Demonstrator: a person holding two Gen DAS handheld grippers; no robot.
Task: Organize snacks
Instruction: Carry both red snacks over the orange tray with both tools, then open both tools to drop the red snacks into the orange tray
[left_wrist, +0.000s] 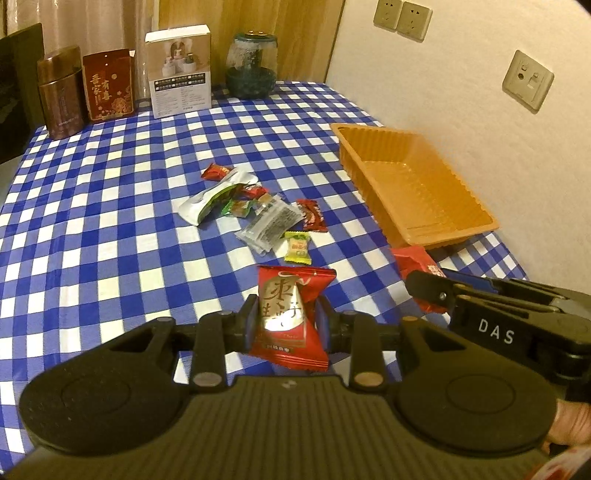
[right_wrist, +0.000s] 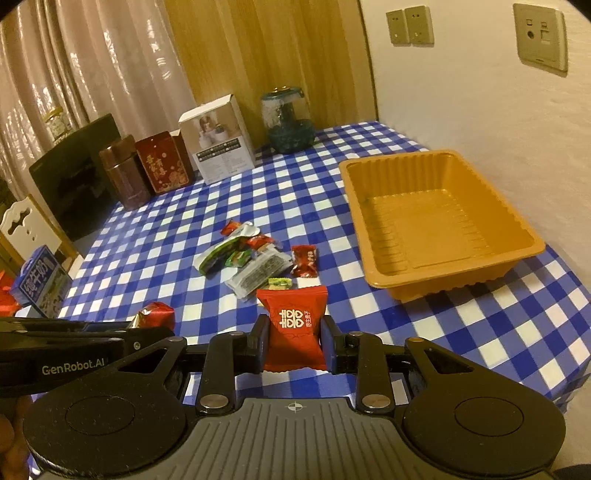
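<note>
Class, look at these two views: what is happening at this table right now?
A person is sorting snacks with two handheld tongs. The left tongs grip a red snack packet; the right tongs grip another red packet with white characters. More wrapped snacks lie piled on the checkered tablecloth. The orange tray holds nothing yet.

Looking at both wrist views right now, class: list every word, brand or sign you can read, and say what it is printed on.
"DAS": on the right gripper, seen from the left wrist.
"GenRobot.AI": on the left gripper, seen from the right wrist.
Double-happiness sign "囍": on the red packet held by the right gripper.
Large brush characters on the red-and-gold packet, the red box, the white box and the blue carton: too blurred to read reliably.
</note>
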